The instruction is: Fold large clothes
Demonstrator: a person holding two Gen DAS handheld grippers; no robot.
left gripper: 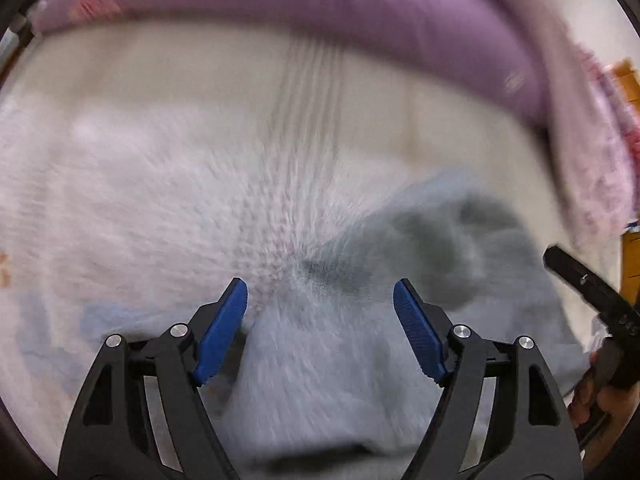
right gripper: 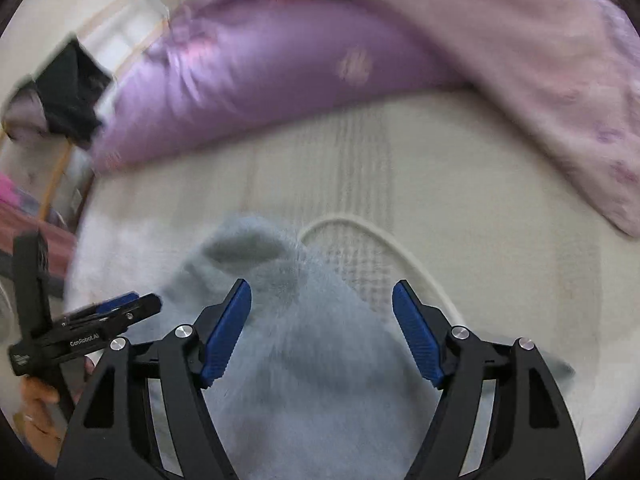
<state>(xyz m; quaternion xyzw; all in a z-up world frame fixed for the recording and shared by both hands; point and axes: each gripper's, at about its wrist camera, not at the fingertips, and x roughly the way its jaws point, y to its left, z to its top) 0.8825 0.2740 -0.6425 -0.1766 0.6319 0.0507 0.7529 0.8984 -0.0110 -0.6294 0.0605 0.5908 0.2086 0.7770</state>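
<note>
1. Blur is my biggest worry: both wrist views are smeared, which I read as fast motion over the bed (right gripper: 500, 184), so I could close on the wrong layer of the pale blue fleece garment (left gripper: 320, 360) or on the white blanket (left gripper: 120, 208) beneath it, and the fold would come out crooked.
2. Garment position next: it lies bunched on the bed, directly under and ahead of both grippers, with a grey-shadowed opening (left gripper: 432, 232) at its far end. I cannot tell which edge is hem or collar, so a wrong pick is possible.
3. The white cord (right gripper: 400, 248) curves just beside the garment's right edge; my right jaw could snag it.
4. Left gripper (left gripper: 320, 328): jaws spread wide, nothing between the pads, pointing forward and down over the fleece.
5. Right gripper (right gripper: 322, 328): also spread wide and empty, angled down over the same garment, close beside the left one, so the two tools could knock together.
6. The purple pillow (right gripper: 248, 80) and pink quilt (right gripper: 560, 100) sit well apart at the far side, low risk.
</note>
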